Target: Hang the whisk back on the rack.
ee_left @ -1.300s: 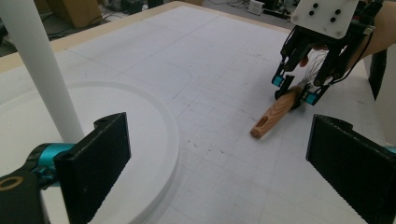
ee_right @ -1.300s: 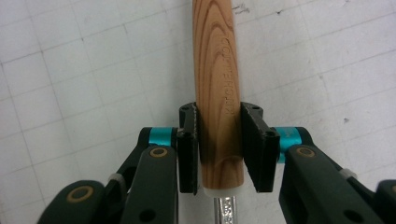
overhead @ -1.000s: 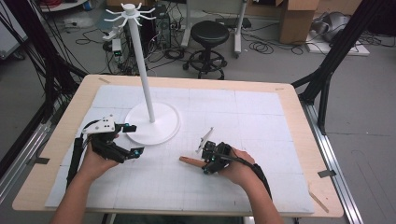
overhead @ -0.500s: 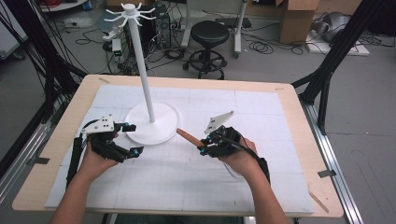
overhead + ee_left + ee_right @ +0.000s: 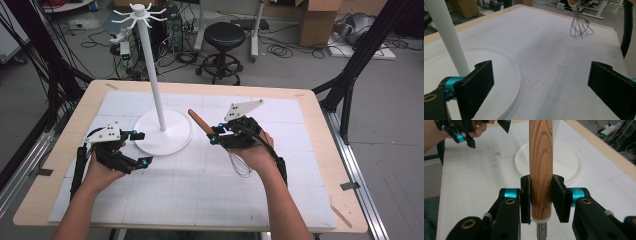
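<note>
A whisk with a wooden handle (image 5: pixel 199 120) and a wire head (image 5: pixel 239 163) is held above the white mat. My right gripper (image 5: pixel 215 135) is shut on that handle (image 5: pixel 541 162), pads (image 5: pixel 525 202) pressing both its sides. The handle points up and left toward the white hook stand (image 5: pixel 152 75); the wire head (image 5: pixel 579 26) hangs below the hand. My left gripper (image 5: pixel 142 148) rests open beside the stand's round base (image 5: pixel 170 142), nothing between its jaws. In the left gripper view its gripper (image 5: pixel 541 85) faces the base (image 5: pixel 499 75) and pole (image 5: pixel 447 37).
The stand's top carries a ring of white hooks (image 5: pixel 139 12). A white gridded mat (image 5: pixel 210 195) covers the wooden table (image 5: pixel 320 130). A black stool (image 5: pixel 225 35), cables and a cardboard box (image 5: pixel 320 20) stand on the floor beyond the far edge.
My right gripper has risen off the mat with the whisk and tilted it, so the handle now points up toward the stand. The left hand has stayed in place.
</note>
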A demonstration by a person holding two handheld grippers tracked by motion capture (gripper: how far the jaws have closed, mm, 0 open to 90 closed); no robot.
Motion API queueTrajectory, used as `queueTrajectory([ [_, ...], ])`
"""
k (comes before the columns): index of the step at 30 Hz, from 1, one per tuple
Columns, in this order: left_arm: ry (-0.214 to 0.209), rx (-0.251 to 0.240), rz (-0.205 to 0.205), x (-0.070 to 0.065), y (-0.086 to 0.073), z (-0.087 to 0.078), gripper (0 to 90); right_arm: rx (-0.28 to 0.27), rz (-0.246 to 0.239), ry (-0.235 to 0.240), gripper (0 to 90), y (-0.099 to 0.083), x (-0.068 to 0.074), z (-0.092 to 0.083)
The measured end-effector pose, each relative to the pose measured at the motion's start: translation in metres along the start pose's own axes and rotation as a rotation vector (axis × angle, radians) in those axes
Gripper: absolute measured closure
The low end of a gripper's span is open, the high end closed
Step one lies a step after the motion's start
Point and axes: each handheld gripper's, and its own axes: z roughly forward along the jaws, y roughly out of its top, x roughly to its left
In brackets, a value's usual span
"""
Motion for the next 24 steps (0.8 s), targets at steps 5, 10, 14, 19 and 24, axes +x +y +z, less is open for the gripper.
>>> queueTrajectory([
  [5,-0.001,-0.003,0.004,0.000,0.001,-0.001,7.3,-0.036,-0.007,0.002,70.6,0.010,-0.002,-0.001],
  [10,-0.007,-0.009,0.009,-0.002,0.002,-0.002,7.3,-0.098,0.006,-0.004,70.5,0.018,-0.009,-0.004],
  [14,-0.005,-0.009,0.014,-0.001,0.002,-0.002,7.3,-0.129,0.011,-0.011,70.5,0.023,-0.014,-0.006],
  [19,-0.007,-0.010,0.014,-0.001,0.003,-0.003,7.3,-0.158,0.006,-0.024,70.5,0.029,-0.015,-0.008],
  [24,-0.011,-0.015,0.015,-0.003,0.003,-0.003,7.3,-0.168,-0.004,-0.032,70.5,0.038,-0.016,-0.010],
])
